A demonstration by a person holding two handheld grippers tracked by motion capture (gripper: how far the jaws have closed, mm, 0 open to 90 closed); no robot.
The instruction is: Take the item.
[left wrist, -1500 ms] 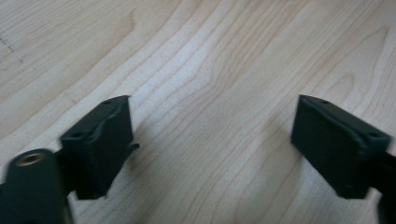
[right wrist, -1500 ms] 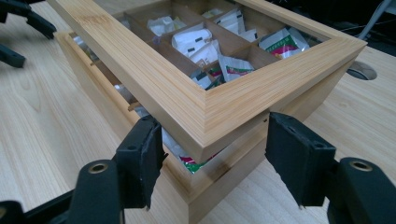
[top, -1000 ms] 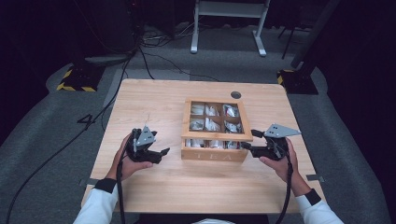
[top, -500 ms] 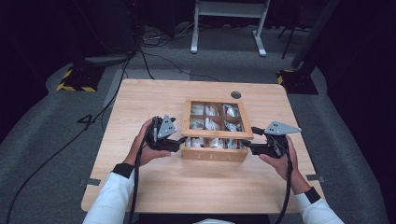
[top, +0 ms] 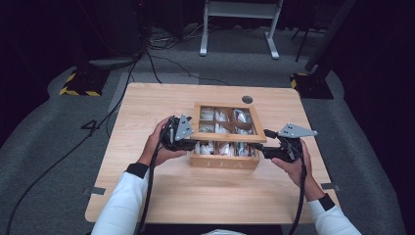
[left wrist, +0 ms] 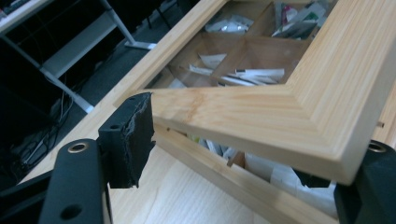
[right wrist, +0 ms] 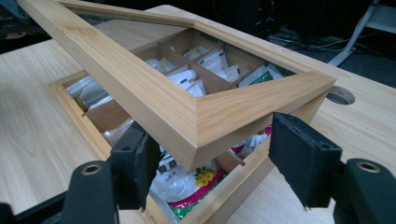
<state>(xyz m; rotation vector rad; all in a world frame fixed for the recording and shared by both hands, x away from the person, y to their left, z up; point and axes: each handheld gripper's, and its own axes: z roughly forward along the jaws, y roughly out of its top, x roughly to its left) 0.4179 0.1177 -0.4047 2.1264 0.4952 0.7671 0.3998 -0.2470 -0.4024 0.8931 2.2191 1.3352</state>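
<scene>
A wooden tea box point(top: 225, 164) with several compartments of tea bags point(right wrist: 180, 182) stands mid-table. Its open-framed lid point(top: 227, 137) is tilted, front edge raised off the box. My left gripper point(top: 193, 143) reaches the lid's front left corner; its jaws have just been closing with the lid point(left wrist: 261, 112) between them. One pad point(left wrist: 128, 140) stands at the lid's edge and the other is hidden under the corner. My right gripper point(top: 259, 146) is open around the front right corner of the lid point(right wrist: 154, 98), which touches one pad point(right wrist: 135, 168) while a gap separates it from the other point(right wrist: 301, 158).
The light wooden table point(top: 147, 107) has a round cable hole point(top: 247, 99) behind the box. Bare tabletop lies left, right and in front of the box. Cables and a white stand sit on the dark floor beyond.
My left hand has moved right and up from the tabletop beside the box to the lid's front left corner. The right hand and the raised lid have stayed put.
</scene>
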